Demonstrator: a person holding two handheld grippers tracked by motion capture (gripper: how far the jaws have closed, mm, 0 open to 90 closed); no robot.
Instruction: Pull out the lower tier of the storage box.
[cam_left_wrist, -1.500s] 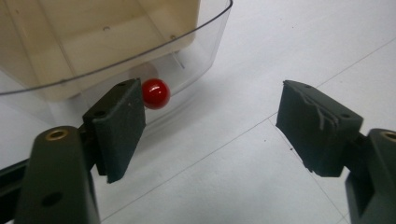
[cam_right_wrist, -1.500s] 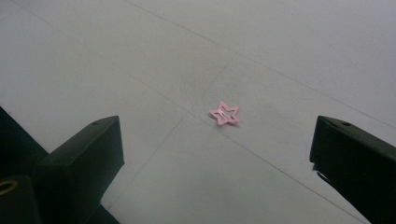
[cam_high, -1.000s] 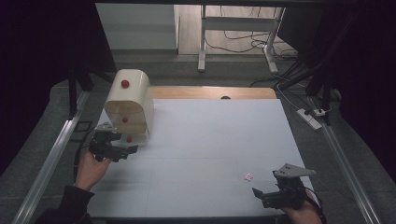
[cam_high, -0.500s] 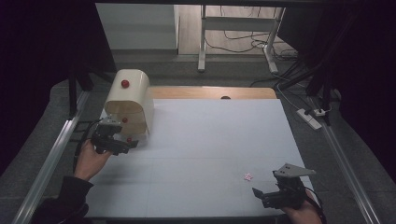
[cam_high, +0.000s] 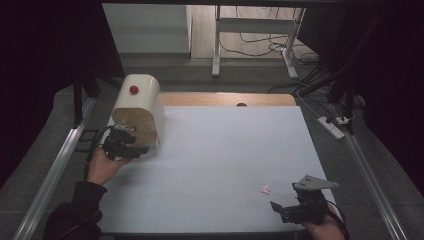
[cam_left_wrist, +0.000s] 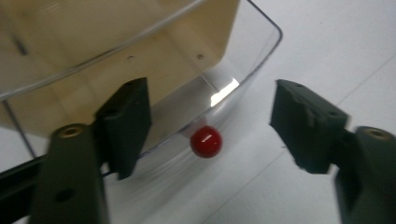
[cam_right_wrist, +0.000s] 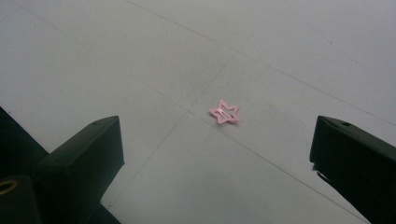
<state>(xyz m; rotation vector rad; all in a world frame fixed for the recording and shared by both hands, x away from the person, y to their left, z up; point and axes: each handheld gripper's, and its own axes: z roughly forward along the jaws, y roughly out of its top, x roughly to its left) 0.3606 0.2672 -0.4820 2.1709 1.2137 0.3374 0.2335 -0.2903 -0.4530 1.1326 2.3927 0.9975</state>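
So the thing being worked on is the cream-coloured bread-box style container sitting at the back left corner of the white bench, rounded top, clear curved door on the front. The left tool is right up at that front, and in the left gripper view its jaws sit either side of the little red knob on the clear door, one pad close on the left, the other off to the right. They've just been closing in but aren't pressing on the knob, there's visible gap on both sides, so nothing pinched. The door itself is the only thing between the tool and the wooden inside. Count-wise: two red knobs total, one low on the door and a second knob up on the top of the box. One pink star-shaped clip lies flat on the bench near the front right, well apart from the box. The right tool hovers just beside it with its jaws spread wide, the star ahead of them on bare bench, not touched. Behind the bench there's a metal stand and a power strip on the floor.
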